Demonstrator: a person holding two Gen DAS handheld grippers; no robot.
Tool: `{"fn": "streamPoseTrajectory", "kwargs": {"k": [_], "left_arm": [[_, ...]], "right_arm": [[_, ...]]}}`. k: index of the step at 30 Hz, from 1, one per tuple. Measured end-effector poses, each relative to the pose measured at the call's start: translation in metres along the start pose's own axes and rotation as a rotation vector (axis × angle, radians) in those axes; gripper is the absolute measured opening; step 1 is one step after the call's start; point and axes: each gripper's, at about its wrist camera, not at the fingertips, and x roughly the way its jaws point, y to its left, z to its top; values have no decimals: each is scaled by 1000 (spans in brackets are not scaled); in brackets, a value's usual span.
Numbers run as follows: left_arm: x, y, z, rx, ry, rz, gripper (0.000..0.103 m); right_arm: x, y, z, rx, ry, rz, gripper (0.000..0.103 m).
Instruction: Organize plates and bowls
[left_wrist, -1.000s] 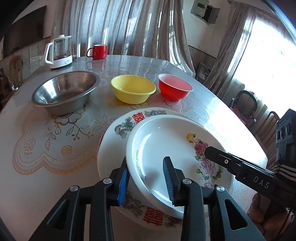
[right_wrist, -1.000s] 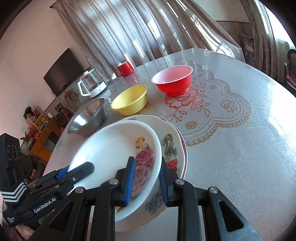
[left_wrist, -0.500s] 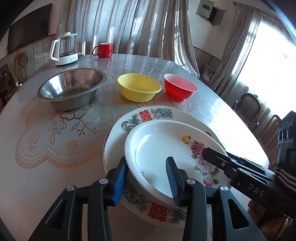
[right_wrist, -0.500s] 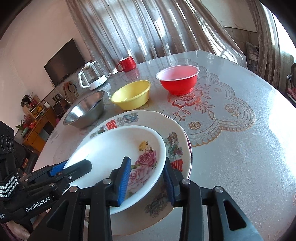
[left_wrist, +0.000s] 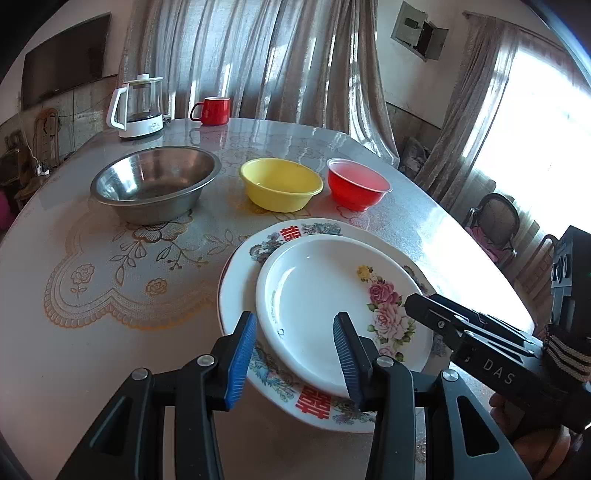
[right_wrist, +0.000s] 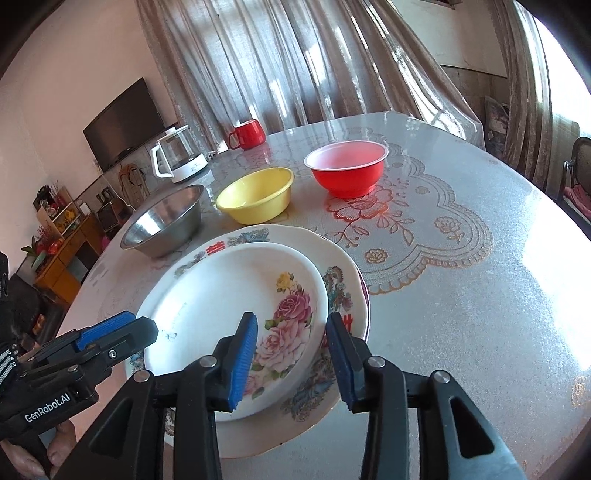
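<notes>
Steel bowl (left_wrist: 155, 184), yellow bowl (left_wrist: 280, 183) and red bowl (left_wrist: 358, 183) line the table (left_wrist: 92, 332) behind a rose-patterned plate (left_wrist: 332, 306) resting on a larger plate (left_wrist: 240, 288). Left gripper (left_wrist: 293, 354) and right gripper (right_wrist: 291, 360) straddle its near rim, jaws just widened, pads off it. Only the right view shows a shelf (right_wrist: 62, 236).

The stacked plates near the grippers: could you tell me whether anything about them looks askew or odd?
Slightly. The rose plate sits off-centre on the larger plate, shifted toward the near right, leaving more of the larger plate's rim bare at the far left. No chips or spills show.
</notes>
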Motion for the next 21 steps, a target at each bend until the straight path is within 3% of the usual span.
{"fn": "streamPoseTrajectory", "kwargs": {"k": [8,21], "left_arm": [[-4,4,-5,-9,-4,26,44],[-19,17,-12,-41,-15,61,49]], "right_arm": [[1,4,-2,-38,-4,-13,40],[-1,0,-1,3,8,5,42]]}}
